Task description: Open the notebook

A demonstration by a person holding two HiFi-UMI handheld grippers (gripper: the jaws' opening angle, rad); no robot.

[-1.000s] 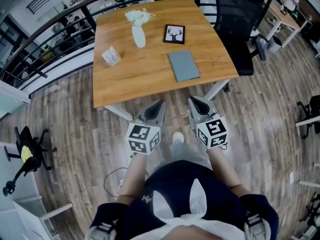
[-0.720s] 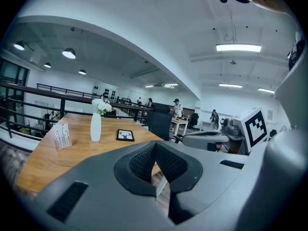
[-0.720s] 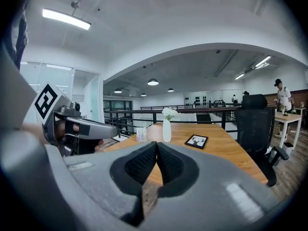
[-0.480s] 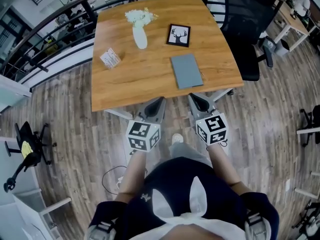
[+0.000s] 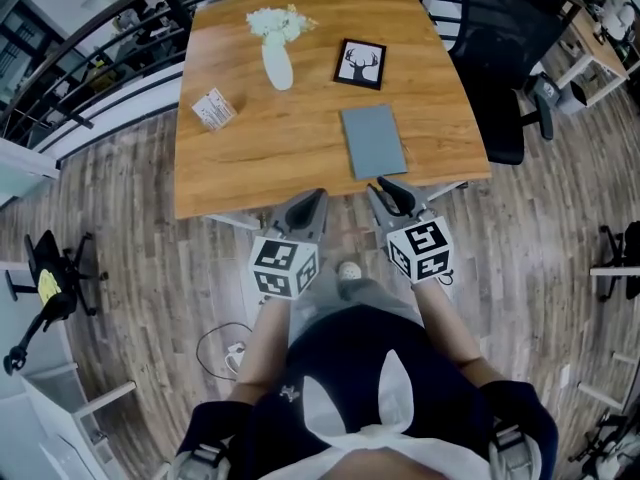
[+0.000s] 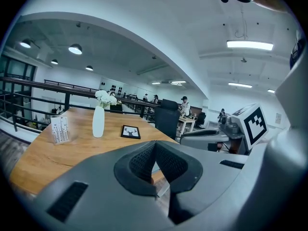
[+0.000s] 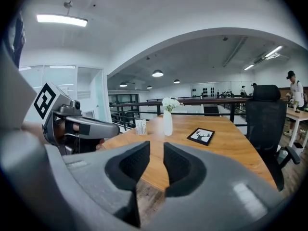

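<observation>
A closed, slate-grey rectangular notebook [image 5: 373, 142] lies flat on the near right part of the light wooden table [image 5: 250, 158], close to the near edge. Its long axis runs away from the person, with the far end leaning slightly left. I cannot tell which side the spine is on.

A slim white vase [image 5: 277, 68] stands farther back and holds a bunch of white flowers [image 5: 275, 24]. To its right lies a black-framed deer picture [image 5: 360, 64], and to its left a small clear stand holding a printed card [image 5: 213, 109].

The left gripper [image 6: 155, 146] is clenched, its ribbed pads meeting at the tips with nothing between them. The right gripper [image 7: 156, 146] has just been opening; a narrow gap separates its pads and it is empty. Both hover at the table's near edge, the right one just short of the notebook.

Only the head view shows the notebook plainly; the jaws block it in both gripper views. Those views show ceiling lights and people at distant desks, and each catches the other gripper's marker cube. The black office chair [image 5: 490, 58] sits at the table's right.
</observation>
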